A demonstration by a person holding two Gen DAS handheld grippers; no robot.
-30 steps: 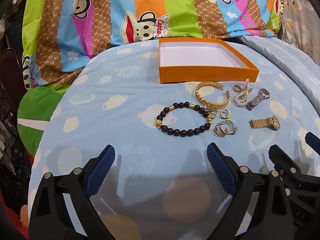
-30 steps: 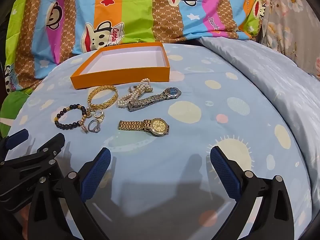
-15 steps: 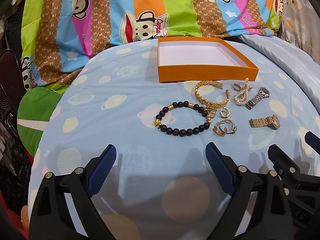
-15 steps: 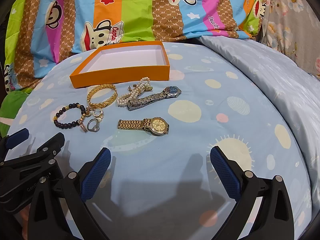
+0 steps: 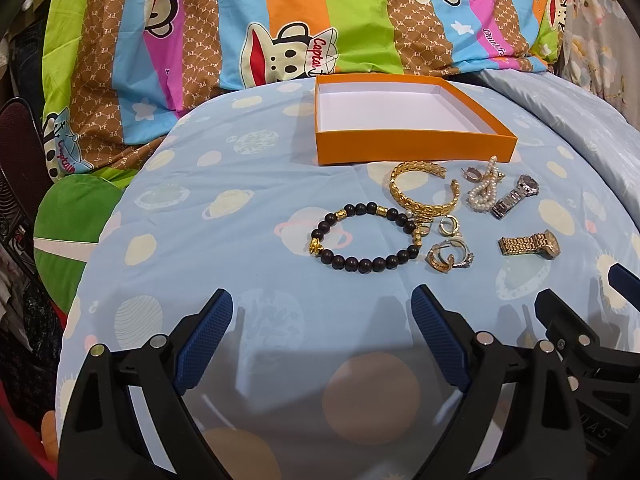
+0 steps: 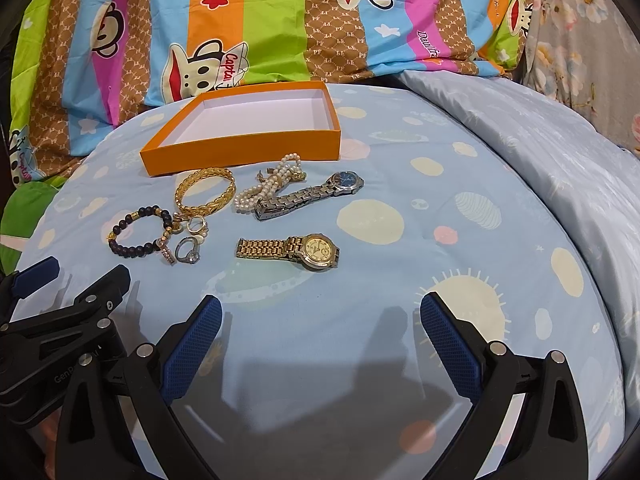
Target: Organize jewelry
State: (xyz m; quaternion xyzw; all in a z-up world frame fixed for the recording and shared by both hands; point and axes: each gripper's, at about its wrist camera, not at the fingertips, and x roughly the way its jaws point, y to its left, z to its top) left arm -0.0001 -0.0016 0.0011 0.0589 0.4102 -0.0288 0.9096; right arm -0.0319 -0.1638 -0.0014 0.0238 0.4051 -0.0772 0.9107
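Observation:
An empty orange box (image 5: 412,146) (image 6: 244,156) with a white inside sits on the blue bedspread. In front of it lie a black bead bracelet (image 5: 362,238) (image 6: 138,232), a gold bangle (image 5: 422,192) (image 6: 205,192), a pearl strand (image 5: 485,188) (image 6: 266,188), a silver watch (image 5: 516,196) (image 6: 310,196), a gold watch (image 5: 530,244) (image 6: 290,250) and several rings (image 5: 448,254) (image 6: 188,250). My left gripper (image 5: 322,312) is open, short of the bead bracelet. My right gripper (image 6: 320,314) is open, just short of the gold watch. Neither holds anything.
A striped cartoon-monkey pillow (image 5: 280,24) (image 6: 280,16) lies behind the box. A green cushion (image 5: 68,220) sits at the left edge of the bed. A pale rumpled duvet (image 6: 560,168) rises at the right. Each gripper shows at the other view's lower corner.
Both views have shifted only slightly; the jewelry sits a touch lower and nearer in the frames. Both grippers stay open and the pieces have not moved.

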